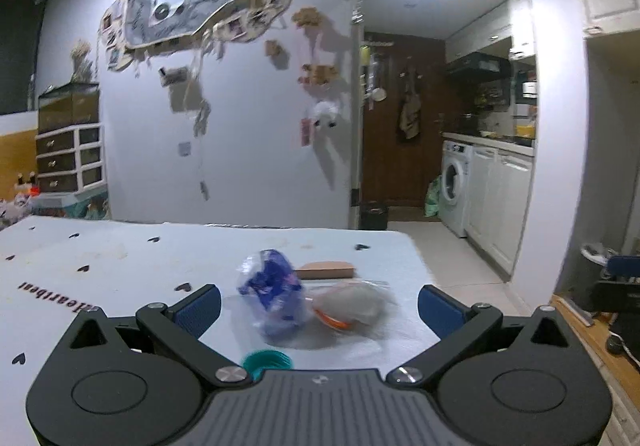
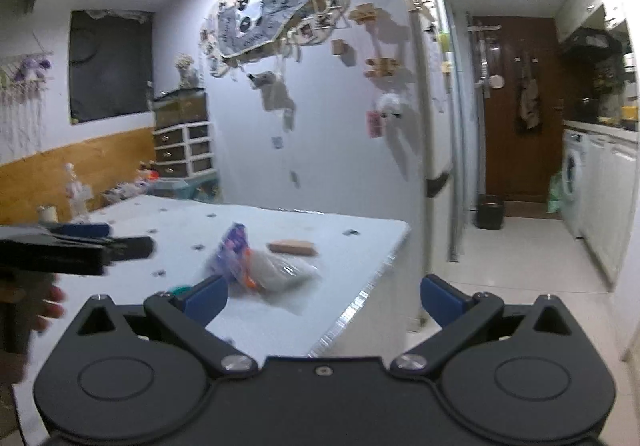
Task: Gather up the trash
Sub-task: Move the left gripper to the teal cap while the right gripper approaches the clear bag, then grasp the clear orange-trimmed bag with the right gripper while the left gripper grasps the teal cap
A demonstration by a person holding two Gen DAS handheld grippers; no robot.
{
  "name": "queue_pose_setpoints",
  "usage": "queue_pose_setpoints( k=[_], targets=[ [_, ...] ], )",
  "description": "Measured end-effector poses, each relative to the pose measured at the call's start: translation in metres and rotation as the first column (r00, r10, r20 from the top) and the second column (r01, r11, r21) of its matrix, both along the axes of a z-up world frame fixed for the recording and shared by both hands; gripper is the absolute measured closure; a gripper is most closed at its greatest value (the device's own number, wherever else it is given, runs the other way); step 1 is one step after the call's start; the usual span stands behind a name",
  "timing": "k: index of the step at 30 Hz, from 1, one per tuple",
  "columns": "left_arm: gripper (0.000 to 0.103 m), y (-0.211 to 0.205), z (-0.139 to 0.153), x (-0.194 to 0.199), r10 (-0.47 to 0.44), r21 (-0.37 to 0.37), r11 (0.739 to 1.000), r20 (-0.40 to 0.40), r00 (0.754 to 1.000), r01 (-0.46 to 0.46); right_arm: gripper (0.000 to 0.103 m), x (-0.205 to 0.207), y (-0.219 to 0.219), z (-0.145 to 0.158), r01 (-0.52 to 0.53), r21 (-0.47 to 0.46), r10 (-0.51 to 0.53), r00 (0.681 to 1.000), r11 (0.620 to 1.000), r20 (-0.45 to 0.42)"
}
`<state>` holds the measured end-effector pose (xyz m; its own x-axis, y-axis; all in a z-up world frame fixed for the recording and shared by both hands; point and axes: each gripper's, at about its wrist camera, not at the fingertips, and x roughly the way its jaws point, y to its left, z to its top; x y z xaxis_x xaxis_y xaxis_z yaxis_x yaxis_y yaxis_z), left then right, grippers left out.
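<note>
On the white heart-print tablecloth [image 1: 100, 274] lies a crumpled blue and purple wrapper [image 1: 272, 290] [image 2: 234, 246]. Right of it is a clear plastic bag with grey and orange contents [image 1: 352, 304] [image 2: 276, 272]. A flat brown piece [image 1: 326, 270] [image 2: 292, 247] lies just behind them. A teal round lid [image 1: 267, 362] [image 2: 180, 290] sits closest to me. My left gripper [image 1: 320, 310] is open, low over the table, with the wrapper and bag between its blue pads and nothing gripped. My right gripper [image 2: 324, 298] is open over the table's right edge, holding nothing.
A small black bin [image 1: 374, 215] [image 2: 490, 215] stands on the tiled floor by the brown door. The table's right edge [image 2: 360, 298] drops to the floor. Kitchen cabinets and a washing machine [image 1: 454, 189] line the right wall. A hand [image 2: 48, 306] holds the left gripper at the right wrist view's left.
</note>
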<state>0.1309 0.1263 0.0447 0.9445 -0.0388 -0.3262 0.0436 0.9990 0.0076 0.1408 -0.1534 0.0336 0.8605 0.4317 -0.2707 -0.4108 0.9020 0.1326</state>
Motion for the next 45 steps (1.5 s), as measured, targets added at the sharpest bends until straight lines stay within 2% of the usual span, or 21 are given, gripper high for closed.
queue_pose_setpoints(
  k=[3,7,10,14,17,18,20,23,26,28,29,31,37,39,41,45],
  targets=[
    [0.0,0.012,-0.009,0.03,0.021,0.019,1.0,-0.051,0.999,-0.02,0.0,0.02,0.017,0.002,-0.021,-0.014,0.021,1.0,1.0,0.007],
    [0.0,0.024,-0.032,0.058,-0.002,0.014,1.0,-0.121,0.993,0.004,0.0,0.045,0.039,0.0,-0.017,-0.068,0.019,1.0,0.998,0.022],
    [0.0,0.023,-0.047,0.063,-0.026,0.03,0.999,-0.143,0.989,0.03,0.0,0.063,0.054,-0.001,-0.053,-0.117,0.055,0.998,0.992,0.013],
    [0.002,0.026,-0.059,0.065,-0.071,0.009,0.997,-0.155,0.985,0.073,0.0,0.082,0.07,0.0,-0.045,-0.182,0.046,0.999,0.982,0.004],
    [0.008,0.026,-0.067,0.067,-0.055,0.035,0.998,-0.165,0.985,0.061,0.001,0.093,0.083,-0.001,-0.055,-0.232,0.064,0.997,0.971,0.033],
    [0.009,0.027,-0.068,0.068,-0.044,0.036,0.998,-0.161,0.986,0.051,0.002,0.097,0.089,-0.002,-0.068,-0.255,0.08,0.996,0.964,0.038],
    [0.01,0.028,-0.069,0.066,-0.051,0.026,0.998,-0.149,0.987,0.055,0.015,0.104,0.098,-0.008,-0.106,-0.28,0.122,0.992,0.954,0.04],
    [0.018,0.029,-0.068,0.065,-0.058,0.02,0.998,-0.141,0.988,0.061,0.02,0.115,0.116,-0.019,-0.126,-0.314,0.137,0.99,0.941,0.012],
    [0.023,0.031,-0.068,0.063,-0.065,0.007,0.998,-0.13,0.989,0.067,0.026,0.118,0.138,-0.03,-0.141,-0.401,0.165,0.986,0.905,0.026],
    [0.034,0.033,-0.067,0.064,-0.07,-0.01,0.998,-0.13,0.989,0.069,0.027,0.119,0.15,-0.036,-0.141,-0.461,0.181,0.983,0.876,0.044],
    [0.036,0.034,-0.068,0.065,-0.069,-0.017,0.998,-0.135,0.988,0.067,0.028,0.12,0.157,-0.039,-0.139,-0.488,0.188,0.981,0.862,0.053],
    [0.037,0.035,-0.068,0.066,-0.075,-0.019,0.997,-0.144,0.987,0.073,0.032,0.122,0.167,-0.043,-0.141,-0.537,0.209,0.976,0.832,0.067],
    [0.037,0.033,-0.07,0.064,-0.115,-0.017,0.993,-0.159,0.981,0.114,0.045,0.138,0.195,-0.061,-0.078,-0.701,0.194,0.977,0.709,0.087],
    [0.037,0.035,-0.071,0.065,-0.113,-0.03,0.993,-0.163,0.98,0.11,0.049,0.145,0.199,-0.064,-0.061,-0.721,0.177,0.98,0.691,0.087],
    [0.037,0.036,-0.071,0.065,-0.118,-0.038,0.993,-0.169,0.979,0.113,0.053,0.151,0.2,-0.065,-0.066,-0.716,0.176,0.981,0.695,0.081],
    [0.037,0.037,-0.072,0.067,-0.122,-0.047,0.992,-0.182,0.976,0.116,0.061,0.155,0.21,-0.069,-0.088,-0.732,0.212,0.974,0.675,0.079]
  ],
)
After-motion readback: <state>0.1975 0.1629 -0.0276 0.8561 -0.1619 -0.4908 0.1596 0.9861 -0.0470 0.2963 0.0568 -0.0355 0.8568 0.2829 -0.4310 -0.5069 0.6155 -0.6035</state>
